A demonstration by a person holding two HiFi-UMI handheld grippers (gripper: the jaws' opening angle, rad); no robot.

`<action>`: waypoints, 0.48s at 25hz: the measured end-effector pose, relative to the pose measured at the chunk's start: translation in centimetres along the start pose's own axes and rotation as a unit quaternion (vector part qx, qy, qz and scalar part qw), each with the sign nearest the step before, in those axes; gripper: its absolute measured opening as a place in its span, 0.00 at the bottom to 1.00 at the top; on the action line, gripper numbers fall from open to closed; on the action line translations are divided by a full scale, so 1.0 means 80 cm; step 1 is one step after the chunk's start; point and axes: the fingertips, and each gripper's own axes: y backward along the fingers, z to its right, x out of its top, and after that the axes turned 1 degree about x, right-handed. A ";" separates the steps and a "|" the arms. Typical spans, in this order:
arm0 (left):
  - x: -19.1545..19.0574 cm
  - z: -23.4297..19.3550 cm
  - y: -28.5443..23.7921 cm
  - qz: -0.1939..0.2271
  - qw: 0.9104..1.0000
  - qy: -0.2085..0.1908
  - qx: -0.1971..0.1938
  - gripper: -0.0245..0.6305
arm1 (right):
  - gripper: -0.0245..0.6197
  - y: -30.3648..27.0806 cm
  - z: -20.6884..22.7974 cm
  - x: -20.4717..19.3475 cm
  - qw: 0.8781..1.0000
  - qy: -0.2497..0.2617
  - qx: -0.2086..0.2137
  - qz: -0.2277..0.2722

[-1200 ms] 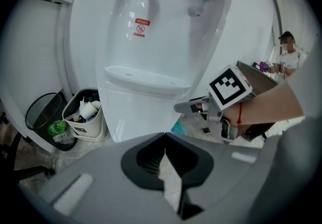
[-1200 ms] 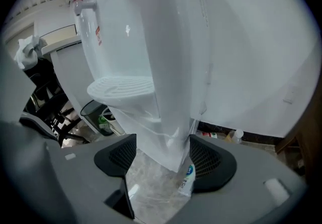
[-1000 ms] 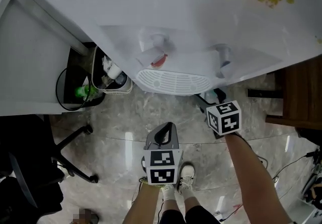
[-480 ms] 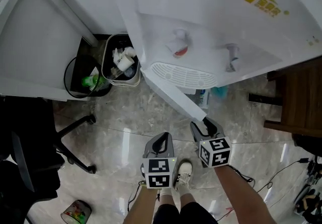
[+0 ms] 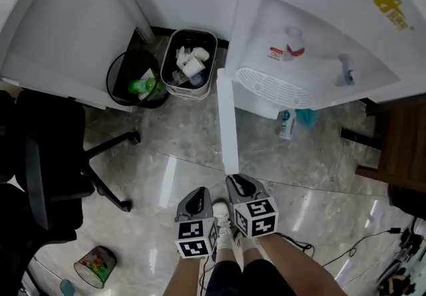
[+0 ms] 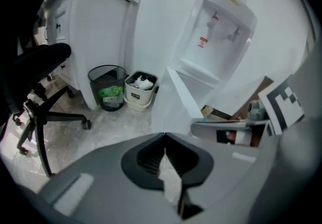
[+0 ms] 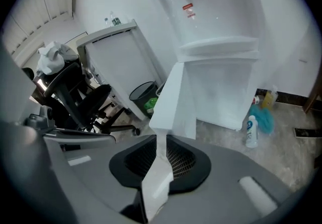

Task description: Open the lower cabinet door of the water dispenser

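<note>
Two fingers (image 7: 184,160) of right gripper (image 7: 160,156) clamp cabinet door (image 7: 175,101); left gripper (image 6: 164,159) closed.

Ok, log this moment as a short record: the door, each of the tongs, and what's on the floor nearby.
door: lower cabinet door stands wide open, seen edge-on from the head view
right tongs: shut on the door's free edge
left tongs: shut, holding nothing, beside the right
water dispenser: upright, taps facing the person
floor nearby: white bin, black bin, bottle
</note>
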 end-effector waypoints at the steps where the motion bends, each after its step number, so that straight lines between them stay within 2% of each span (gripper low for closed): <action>1: 0.000 -0.011 0.003 0.002 1.000 0.006 0.006 0.05 | 0.12 -0.008 -0.011 -0.001 1.000 0.003 0.004 -0.006; 5: -0.001 -0.039 0.009 0.003 1.000 0.008 0.023 0.05 | 0.03 -0.029 -0.034 0.002 1.000 0.010 -0.001 -0.018; 12: -0.002 -0.037 0.015 0.003 1.000 0.009 0.020 0.05 | 0.03 -0.026 -0.051 0.008 1.000 0.019 0.002 -0.018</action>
